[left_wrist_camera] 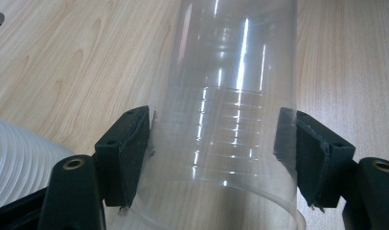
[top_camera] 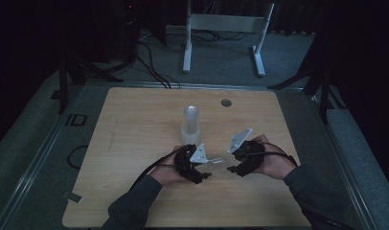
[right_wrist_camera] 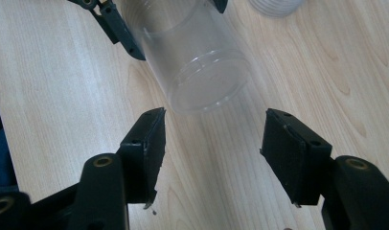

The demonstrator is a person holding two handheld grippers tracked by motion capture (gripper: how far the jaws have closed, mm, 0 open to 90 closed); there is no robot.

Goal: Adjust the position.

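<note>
Clear plastic cup (left_wrist_camera: 226, 120), lying on its side between the two grippers, near the front middle of the tabletop (top_camera: 135, 120). Its wall is thin, smooth and see-through, ringed with faint ridges; it is judged light, slick and easily dented, so a gentle hold across the ridged middle of the wall seems safer than one at the rim. Left gripper (left_wrist_camera: 214, 158) pinches the cup, one black pad against each side of the wall. Right gripper (right_wrist_camera: 211, 153) stands spread and empty, its jaws just short of the cup's closed base (right_wrist_camera: 207, 86) and apart from it. Ribbed white stack of cups (top_camera: 190, 125) stands upright just beyond the held cup, toward the far edge. Tabletop is pale wood-grain laminate, bare otherwise, with a round grommet (top_camera: 225, 102) farther back than the stack. Beyond the tabletop lie grey floor, loose cables (top_camera: 149, 62) and a white frame (top_camera: 226, 33) in a dark room.
</note>
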